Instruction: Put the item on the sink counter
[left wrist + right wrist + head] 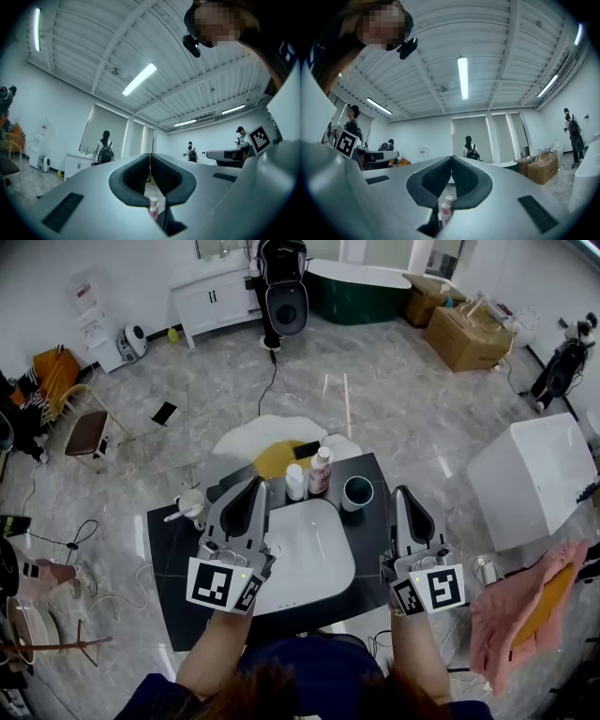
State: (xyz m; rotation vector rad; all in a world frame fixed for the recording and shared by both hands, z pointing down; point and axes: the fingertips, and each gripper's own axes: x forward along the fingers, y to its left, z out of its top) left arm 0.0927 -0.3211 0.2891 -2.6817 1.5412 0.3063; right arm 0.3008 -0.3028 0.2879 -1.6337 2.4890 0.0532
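Judging from how things lie, the item may already be set down, since nothing is held in either claw. The left claw (255, 484) and the right claw (401, 493) are both seen fully closed and empty, tips meeting, raised over the near side of the black bench (178, 559). Which thing is meant cannot be told. A white bottle (295, 481), a pink bottle (321, 470) and a green cup (357, 491) stand close together behind the white basin (309, 549), and a white cup (192, 505) stands at the bench's left rear.

Trouble would be expected from a forward push with closed claws — the two bottles are slim and tall and stand just beside each other, so one nudge could topple both, into the basin or off the far edge. A grasp tried without the jaws first being opened would only shove a bottle away.

The bench looks like a glossy dark slab, and the basin is a smooth, glazed, round-cornered rectangle. The bottles appear to be plastic cylinders with narrower caps, the green cup a round open vessel. The claw pads (133, 178) are dark, matte and seemingly rubbery.
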